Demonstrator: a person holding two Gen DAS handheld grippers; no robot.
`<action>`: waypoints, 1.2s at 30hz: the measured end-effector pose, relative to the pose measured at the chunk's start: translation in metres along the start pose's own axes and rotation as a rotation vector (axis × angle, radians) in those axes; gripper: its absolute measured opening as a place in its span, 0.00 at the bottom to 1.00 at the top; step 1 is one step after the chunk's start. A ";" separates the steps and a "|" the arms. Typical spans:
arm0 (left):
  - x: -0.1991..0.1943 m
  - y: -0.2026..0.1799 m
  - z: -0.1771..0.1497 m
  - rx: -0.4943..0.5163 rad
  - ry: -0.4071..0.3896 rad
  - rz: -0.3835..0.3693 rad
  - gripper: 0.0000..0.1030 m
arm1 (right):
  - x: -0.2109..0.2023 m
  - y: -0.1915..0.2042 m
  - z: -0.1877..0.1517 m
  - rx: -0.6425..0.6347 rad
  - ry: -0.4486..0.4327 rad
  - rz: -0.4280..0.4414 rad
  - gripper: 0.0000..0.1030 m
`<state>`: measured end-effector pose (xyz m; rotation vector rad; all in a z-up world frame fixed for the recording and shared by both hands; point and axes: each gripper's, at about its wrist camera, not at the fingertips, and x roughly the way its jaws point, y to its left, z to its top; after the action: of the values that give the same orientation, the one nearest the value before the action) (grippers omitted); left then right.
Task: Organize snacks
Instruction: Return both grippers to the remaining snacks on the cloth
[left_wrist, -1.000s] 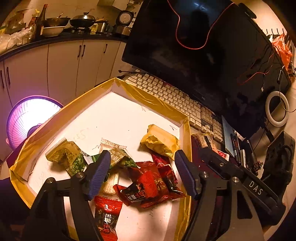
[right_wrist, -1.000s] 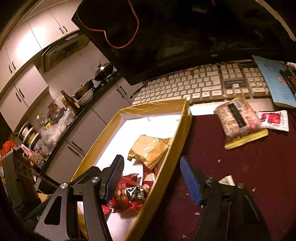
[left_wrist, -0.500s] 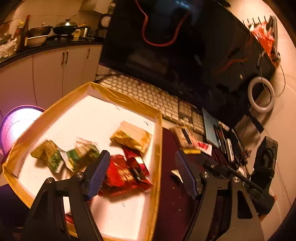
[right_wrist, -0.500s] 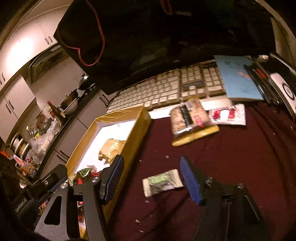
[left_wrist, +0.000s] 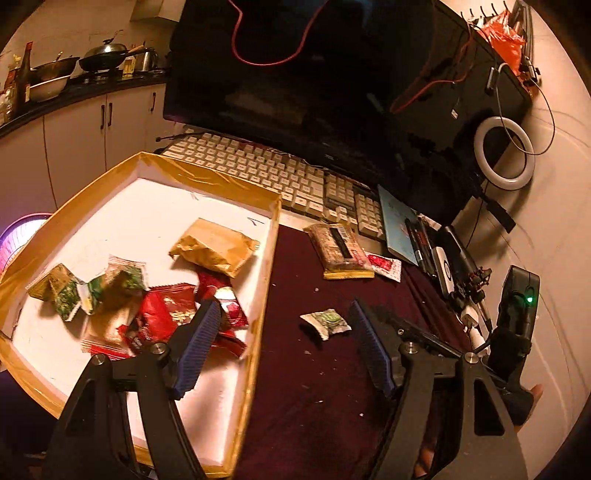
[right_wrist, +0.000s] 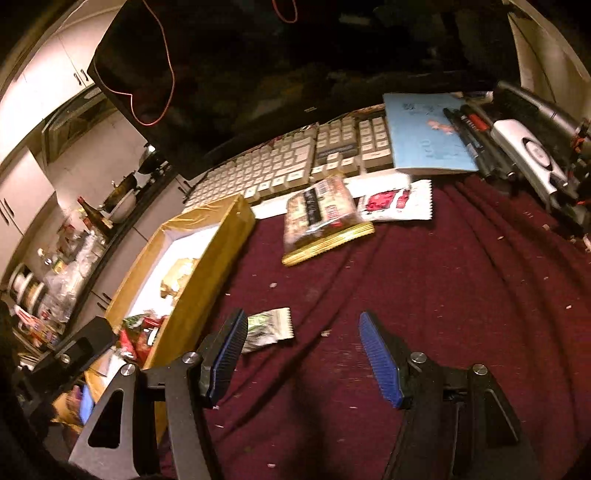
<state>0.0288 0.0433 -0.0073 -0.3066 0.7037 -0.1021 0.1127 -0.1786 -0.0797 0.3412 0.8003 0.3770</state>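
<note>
A shallow yellow-rimmed box (left_wrist: 271, 254) with a white floor holds several snack packets: green ones (left_wrist: 68, 291), red ones (left_wrist: 166, 314) and a tan bag (left_wrist: 214, 251). On the maroon cloth beside it lie a small green-and-white packet (left_wrist: 327, 322) (right_wrist: 267, 328), a long brown cracker pack (left_wrist: 341, 251) (right_wrist: 319, 218) and a red-and-white sachet (left_wrist: 384, 264) (right_wrist: 397, 201). My left gripper (left_wrist: 282, 343) is open, straddling the box's right rim. My right gripper (right_wrist: 301, 350) is open above the cloth, the green packet just by its left finger.
A white keyboard (left_wrist: 273, 173) and a dark monitor (left_wrist: 332, 74) stand behind the box. A blue notebook (right_wrist: 424, 136), pens and small devices lie at the right. A ring light (left_wrist: 504, 153) leans on the wall. Kitchen counter with pans (left_wrist: 99, 61) is far left.
Both grippers swung right, away from the box and over the maroon cloth. The small green packet came into view near the right gripper's left finger. Both stayed open.
</note>
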 end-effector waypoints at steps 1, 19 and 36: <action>0.000 -0.002 -0.001 0.005 -0.002 -0.004 0.70 | -0.001 -0.001 0.000 -0.008 -0.007 -0.012 0.64; 0.003 -0.005 -0.003 0.007 0.008 -0.041 0.70 | 0.000 0.004 -0.003 -0.053 -0.026 -0.057 0.64; 0.007 -0.010 -0.006 0.021 0.026 -0.042 0.70 | 0.001 0.003 -0.003 -0.048 -0.028 -0.055 0.64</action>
<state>0.0310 0.0313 -0.0129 -0.3009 0.7213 -0.1535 0.1111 -0.1753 -0.0811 0.2784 0.7706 0.3390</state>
